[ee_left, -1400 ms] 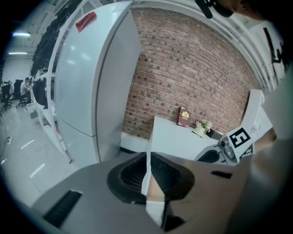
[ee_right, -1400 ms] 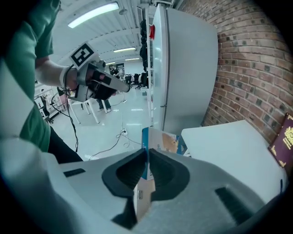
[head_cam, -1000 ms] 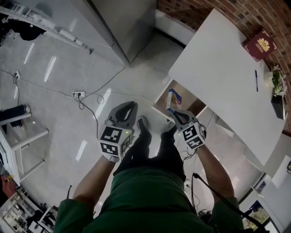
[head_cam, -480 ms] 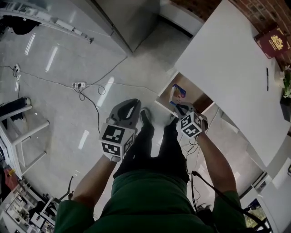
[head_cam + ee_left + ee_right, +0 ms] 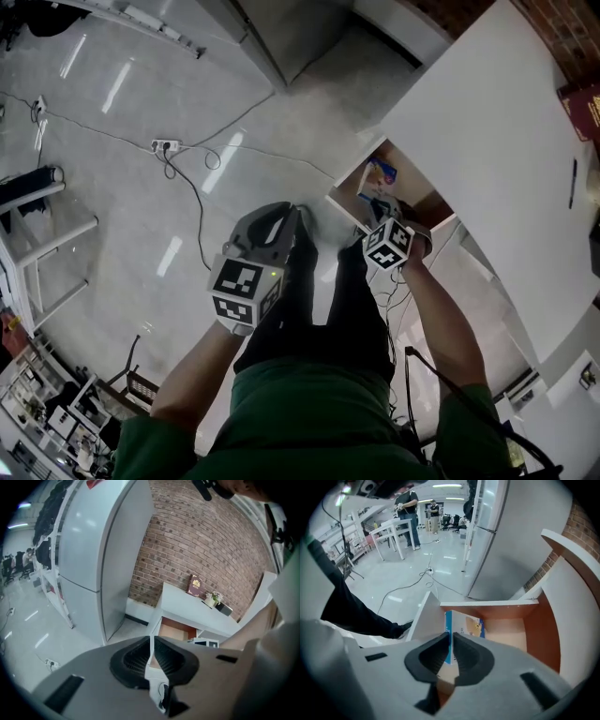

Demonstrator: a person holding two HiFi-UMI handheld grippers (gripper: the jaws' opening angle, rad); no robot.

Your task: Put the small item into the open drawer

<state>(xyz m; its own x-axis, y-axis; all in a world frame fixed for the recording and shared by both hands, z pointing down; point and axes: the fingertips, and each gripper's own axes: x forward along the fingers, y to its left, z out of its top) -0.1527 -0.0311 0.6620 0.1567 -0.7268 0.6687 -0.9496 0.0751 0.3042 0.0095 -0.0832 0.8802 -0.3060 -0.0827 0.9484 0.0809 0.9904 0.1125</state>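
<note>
The small item is a flat blue and white packet (image 5: 465, 624), held upright and edge-on between my right gripper's (image 5: 451, 645) pads. In the right gripper view it hangs just above the open drawer (image 5: 512, 633), whose wooden bottom and orange-brown walls show behind it. From the head view, the packet (image 5: 381, 175) sits over the drawer (image 5: 418, 194) under the white desk, with my right gripper (image 5: 380, 209) just behind it. My left gripper (image 5: 284, 215) is held low over the floor, left of my legs. Its jaws (image 5: 151, 651) are shut with nothing between them.
The white desk (image 5: 487, 141) carries a red book (image 5: 583, 98) and a pen (image 5: 573, 183). A power strip with cables (image 5: 165, 145) lies on the grey floor. A tall grey cabinet (image 5: 93, 559) stands left of the desk against a brick wall (image 5: 206, 541). My shoes stand near the drawer front.
My right gripper has carried the packet forward, from in front of the drawer to over its opening. The left gripper has kept its place, still shut.
</note>
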